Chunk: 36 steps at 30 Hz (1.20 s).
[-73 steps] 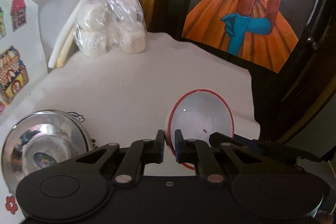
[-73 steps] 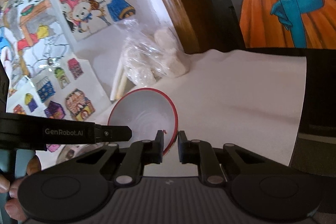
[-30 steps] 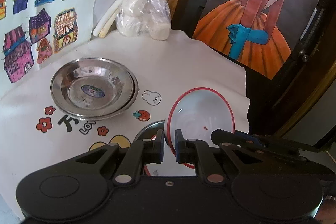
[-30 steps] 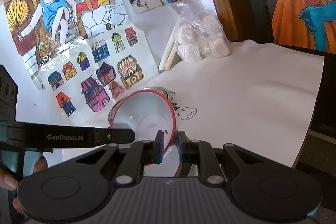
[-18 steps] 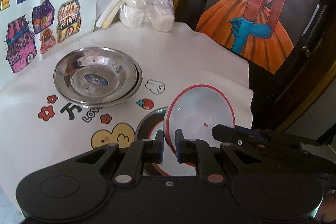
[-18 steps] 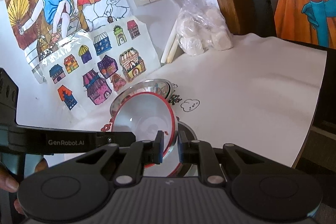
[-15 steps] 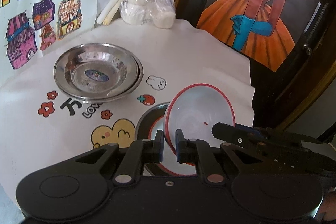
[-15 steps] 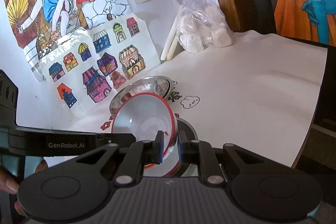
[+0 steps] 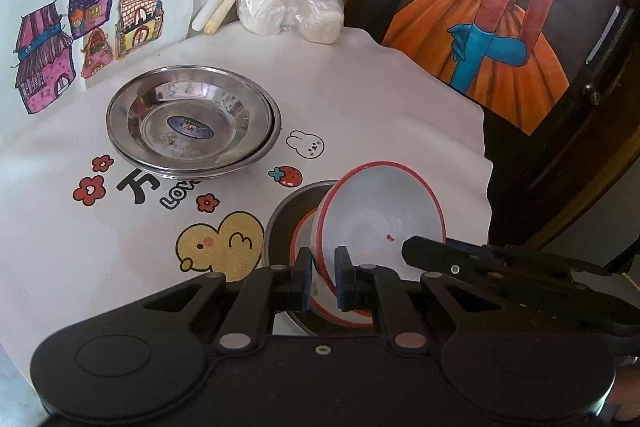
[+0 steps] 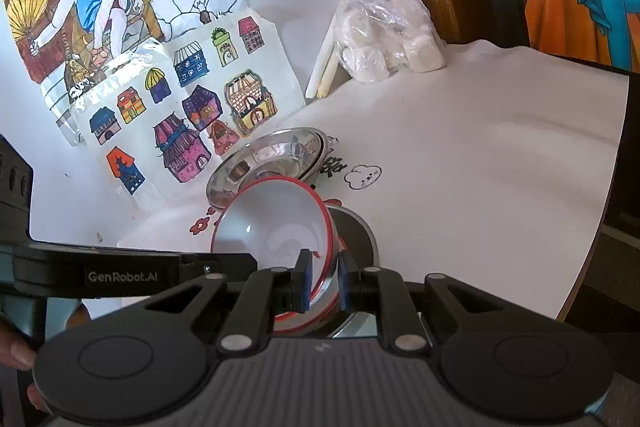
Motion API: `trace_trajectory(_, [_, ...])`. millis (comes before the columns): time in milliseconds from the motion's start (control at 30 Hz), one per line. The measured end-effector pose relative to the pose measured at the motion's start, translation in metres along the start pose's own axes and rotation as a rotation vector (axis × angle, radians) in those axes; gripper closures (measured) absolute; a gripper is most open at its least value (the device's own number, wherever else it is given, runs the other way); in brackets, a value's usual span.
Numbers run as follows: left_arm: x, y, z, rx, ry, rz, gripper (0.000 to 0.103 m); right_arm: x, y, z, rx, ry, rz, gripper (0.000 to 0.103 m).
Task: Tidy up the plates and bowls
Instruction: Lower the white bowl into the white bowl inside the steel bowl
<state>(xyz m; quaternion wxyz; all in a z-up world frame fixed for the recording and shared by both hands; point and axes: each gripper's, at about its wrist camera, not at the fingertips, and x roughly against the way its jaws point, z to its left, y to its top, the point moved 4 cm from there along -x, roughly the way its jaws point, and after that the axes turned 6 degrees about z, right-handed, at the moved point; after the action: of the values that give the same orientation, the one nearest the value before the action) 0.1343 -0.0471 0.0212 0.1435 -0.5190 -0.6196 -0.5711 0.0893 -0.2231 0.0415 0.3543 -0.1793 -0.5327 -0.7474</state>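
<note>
Red-rimmed bowl [image 9: 380, 211] is clamped at its rim by both closed tongs, left gripper [image 9: 323, 277] and right gripper [image 10: 323, 279]; a hand [image 10: 16, 351] is seen only beside the right.

Daylight, bright and even; soft shadows on the white tabletop [image 9: 380, 99]; mirror glare in the steel plates [image 9: 188, 123]; both views sharp centrally, strong fisheye bending and dark vignetted corners; near black tool bodies underexposed.

The tilted white bowl [image 9: 380, 211] and the left claw [image 9: 322, 279] hide most of the lower red-rimmed bowl [image 9: 306, 227] and dark plate [image 9: 288, 211]; the steel bowls' [image 9: 192, 119] label is unreadable.
</note>
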Motion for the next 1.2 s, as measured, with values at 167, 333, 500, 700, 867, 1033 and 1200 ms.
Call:
trace_trajectory(167, [-0.0007,-0.0009,-0.0009,-0.003,0.002,0.001,0.091,-0.0016,-0.0015,-0.0016,-0.004,-0.003,0.006,0.088])
trace_trajectory(333, [-0.0014,-0.0012,-0.0015,-0.005,0.005,0.001,0.091,-0.0019,-0.0022,-0.0034,-0.007,0.0,0.009,0.088])
trace_trajectory(500, [-0.0028,-0.0012,-0.0021,-0.001,0.002,0.003,0.091,-0.0022,-0.0021,-0.0034,-0.007,0.0,0.009,0.088])
trace_trajectory(700, [-0.0037,-0.0016,-0.001,0.0,-0.001,0.004,0.091,-0.0033,-0.0033,-0.0046,-0.01,0.002,0.011,0.088])
trace_trajectory(867, [-0.0035,-0.0016,-0.001,-0.001,0.0,0.005,0.091,-0.0045,-0.0045,-0.0052,-0.012,0.002,0.011,0.088])
trace_trajectory(1033, [-0.0038,-0.0015,-0.0006,-0.003,0.003,0.005,0.091,-0.005,-0.0057,-0.005,-0.013,0.003,0.012,0.088])
trace_trajectory(1200, [-0.0037,-0.0013,0.0001,-0.004,0.004,0.005,0.091,-0.0056,-0.0057,-0.0054,-0.014,0.003,0.012,0.088])
